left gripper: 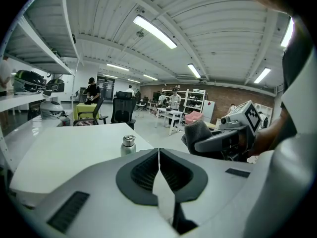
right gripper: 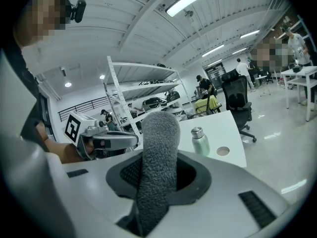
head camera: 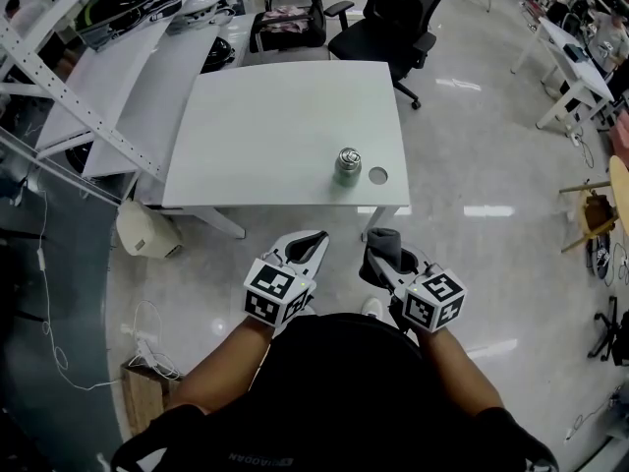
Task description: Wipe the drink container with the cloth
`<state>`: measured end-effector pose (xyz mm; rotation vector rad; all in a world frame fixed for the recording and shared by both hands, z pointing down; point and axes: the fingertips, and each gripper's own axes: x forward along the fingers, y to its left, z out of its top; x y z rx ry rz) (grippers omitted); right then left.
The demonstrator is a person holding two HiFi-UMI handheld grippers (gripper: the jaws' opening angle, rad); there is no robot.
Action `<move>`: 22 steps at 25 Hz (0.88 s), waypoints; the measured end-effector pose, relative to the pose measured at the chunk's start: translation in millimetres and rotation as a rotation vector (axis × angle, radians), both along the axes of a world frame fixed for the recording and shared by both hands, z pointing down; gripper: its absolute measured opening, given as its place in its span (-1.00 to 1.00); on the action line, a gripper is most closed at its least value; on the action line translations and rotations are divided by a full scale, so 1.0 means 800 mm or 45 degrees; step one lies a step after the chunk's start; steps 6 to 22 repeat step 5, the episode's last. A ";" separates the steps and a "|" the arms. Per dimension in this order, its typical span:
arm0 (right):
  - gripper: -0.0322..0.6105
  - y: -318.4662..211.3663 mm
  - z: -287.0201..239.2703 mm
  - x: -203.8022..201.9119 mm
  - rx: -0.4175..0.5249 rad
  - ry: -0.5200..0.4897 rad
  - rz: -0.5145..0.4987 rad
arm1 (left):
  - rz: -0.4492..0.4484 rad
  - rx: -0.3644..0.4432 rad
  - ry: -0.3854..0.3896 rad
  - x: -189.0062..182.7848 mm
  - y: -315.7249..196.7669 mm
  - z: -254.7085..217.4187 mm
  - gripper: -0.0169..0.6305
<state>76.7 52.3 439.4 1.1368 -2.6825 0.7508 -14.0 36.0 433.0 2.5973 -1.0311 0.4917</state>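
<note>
Here the left claw point(left gripper: 159, 151) has its two jaws pressed together with nothing between them, the dark pads meeting along a thin line. The right claw point(right gripper: 162, 168) is clamped on the cloth point(right gripper: 157, 152), a thick grey fleecy piece that stands up out of its jaws in a rounded fold and hides the pads' inner faces. Both claws are held side by side and apart, over the floor just short of the near edge of the white desk point(head camera: 275, 131), and neither one touches the desk. The drink container point(head camera: 347, 165), a small metal bottle with a capped top, stands upright on the desk ahead of both claws, roughly in line with the gap between them and well apart from either. From the left claw's own view it sits beyond the jaw tips and a little to their left; from the right claw's view it sits beyond the cloth and to its right. A small round mark point(head camera: 377, 176) lies on the desk just beside the bottle, on the side nearer the right claw; what it is cannot be told. Beyond the desk's far edge, well past the bottle, stand two black office chairs point(head camera: 393, 13). White shelving point(head camera: 59, 96) runs off to the left claw's side.
</note>
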 end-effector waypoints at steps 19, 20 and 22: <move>-0.56 0.001 -0.002 -0.004 0.002 0.007 -0.001 | 0.004 0.005 -0.002 -0.002 0.001 -0.003 -0.89; -0.56 0.001 -0.002 -0.004 0.002 0.007 -0.001 | 0.004 0.005 -0.002 -0.002 0.001 -0.003 -0.89; -0.56 0.001 -0.002 -0.004 0.002 0.007 -0.001 | 0.004 0.005 -0.002 -0.002 0.001 -0.003 -0.89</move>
